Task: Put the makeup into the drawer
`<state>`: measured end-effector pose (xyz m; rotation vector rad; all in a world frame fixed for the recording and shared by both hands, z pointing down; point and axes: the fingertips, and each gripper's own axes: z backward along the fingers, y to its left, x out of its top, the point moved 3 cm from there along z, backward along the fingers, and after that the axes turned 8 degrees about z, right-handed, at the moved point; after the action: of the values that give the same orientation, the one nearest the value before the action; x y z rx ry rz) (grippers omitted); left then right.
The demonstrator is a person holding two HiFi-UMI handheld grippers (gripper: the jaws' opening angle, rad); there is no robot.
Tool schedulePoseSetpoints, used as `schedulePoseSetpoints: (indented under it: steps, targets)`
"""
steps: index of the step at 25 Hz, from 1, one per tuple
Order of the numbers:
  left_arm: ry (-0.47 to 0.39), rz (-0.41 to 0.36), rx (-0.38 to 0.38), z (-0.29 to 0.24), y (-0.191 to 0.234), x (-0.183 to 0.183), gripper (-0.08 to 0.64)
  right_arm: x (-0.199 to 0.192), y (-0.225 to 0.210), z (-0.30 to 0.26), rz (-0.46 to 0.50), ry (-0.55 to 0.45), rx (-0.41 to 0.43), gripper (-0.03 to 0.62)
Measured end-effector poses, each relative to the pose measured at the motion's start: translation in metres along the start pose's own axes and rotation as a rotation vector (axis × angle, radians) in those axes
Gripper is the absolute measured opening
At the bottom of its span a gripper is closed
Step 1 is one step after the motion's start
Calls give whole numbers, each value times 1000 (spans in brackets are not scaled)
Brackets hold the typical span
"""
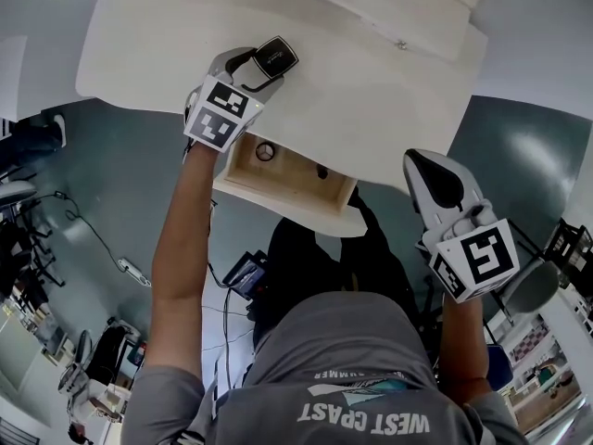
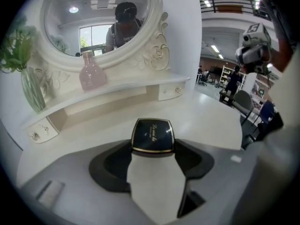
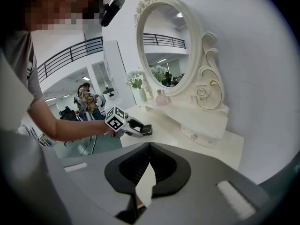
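Observation:
A black makeup compact (image 1: pixel 275 59) with a gold rim sits between the jaws of my left gripper (image 1: pixel 267 69), just over the white vanity table (image 1: pixel 371 100). In the left gripper view the compact (image 2: pixel 152 135) fills the gap at the jaw tips and both pads press on its sides. The right gripper view shows the same compact (image 3: pixel 146 129) in the left gripper (image 3: pixel 138 128) near the table's left edge. Under the table's front edge, the drawer (image 1: pixel 243 176) stands pulled out. My right gripper (image 1: pixel 428 170) hangs off the table's right front corner, jaws together and empty (image 3: pixel 149 146).
A small ring-shaped item (image 1: pixel 265 151) and a dark item (image 1: pixel 321 171) lie in the drawer. An oval mirror (image 2: pixel 93 18), a pink bottle (image 2: pixel 90 74) and a glass vase with greenery (image 2: pixel 28 88) stand at the back. The raised shelf has small knobbed drawers (image 2: pixel 168 92).

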<state>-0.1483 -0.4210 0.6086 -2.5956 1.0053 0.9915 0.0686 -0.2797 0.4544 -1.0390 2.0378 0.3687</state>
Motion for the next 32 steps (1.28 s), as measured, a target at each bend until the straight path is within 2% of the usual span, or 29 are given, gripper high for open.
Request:
schedulePoseSetpoints:
  steps: [16, 24, 32]
  targets:
    - [-14, -114, -45, 68, -39, -10, 284, 20, 29, 1, 47, -21, 23, 2]
    - [27, -200, -109, 87, -77, -35, 284, 18, 40, -5, 58, -25, 38, 3]
    - [96, -233, -188, 96, -110, -69, 284, 15, 53, -4, 63, -23, 48, 3]
